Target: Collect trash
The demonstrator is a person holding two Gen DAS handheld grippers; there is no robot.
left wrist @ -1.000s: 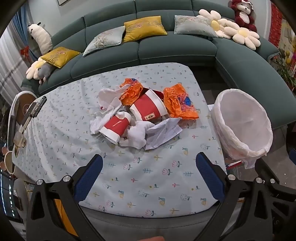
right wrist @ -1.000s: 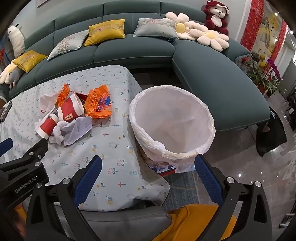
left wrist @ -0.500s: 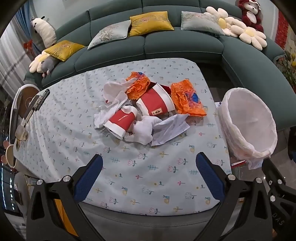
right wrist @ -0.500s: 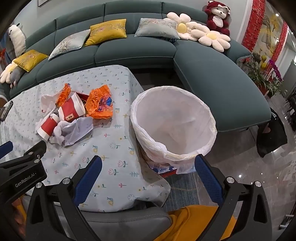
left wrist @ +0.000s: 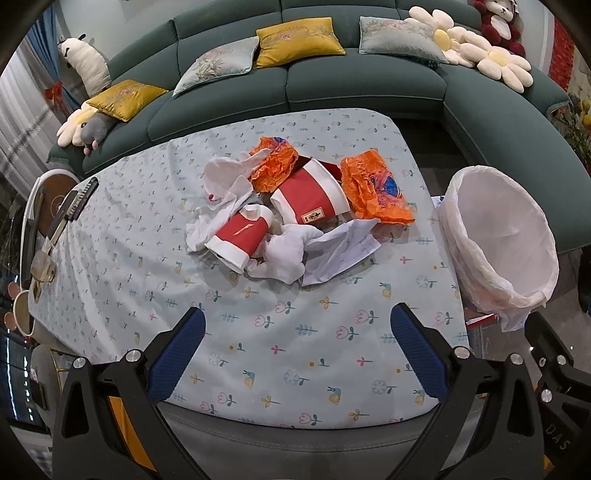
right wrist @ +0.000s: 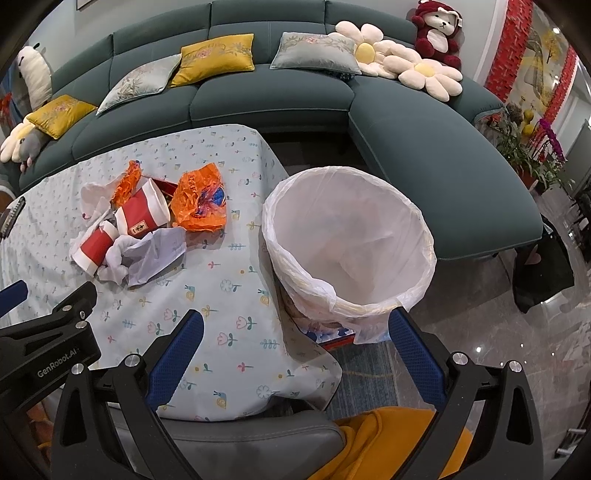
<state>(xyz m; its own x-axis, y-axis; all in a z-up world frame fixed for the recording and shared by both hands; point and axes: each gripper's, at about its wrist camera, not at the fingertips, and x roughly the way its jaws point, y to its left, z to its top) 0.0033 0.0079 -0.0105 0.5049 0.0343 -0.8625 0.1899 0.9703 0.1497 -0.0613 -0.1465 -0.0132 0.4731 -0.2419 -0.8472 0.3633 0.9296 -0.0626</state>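
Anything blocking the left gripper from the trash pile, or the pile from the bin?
Nothing visible. Only bare tablecloth lies between the open left gripper and the trash pile; the lined bin stands open just beyond the table's right edge.

A home living room: a curved teal sofa [left wrist: 362, 85] with yellow cushions [left wrist: 299, 40], flower pillows [right wrist: 428, 77] and a plush bear [right wrist: 439, 33] wraps around a floral-clothed worktop [left wrist: 258, 332].

The left wrist camera is looking down and forward over the table's [left wrist: 110, 258] near edge toward the sofa [left wrist: 369, 85], while the right wrist camera is sitting further right above the bin [right wrist: 347, 240], both sharing trash pile [left wrist: 295, 218], bin and sofa.
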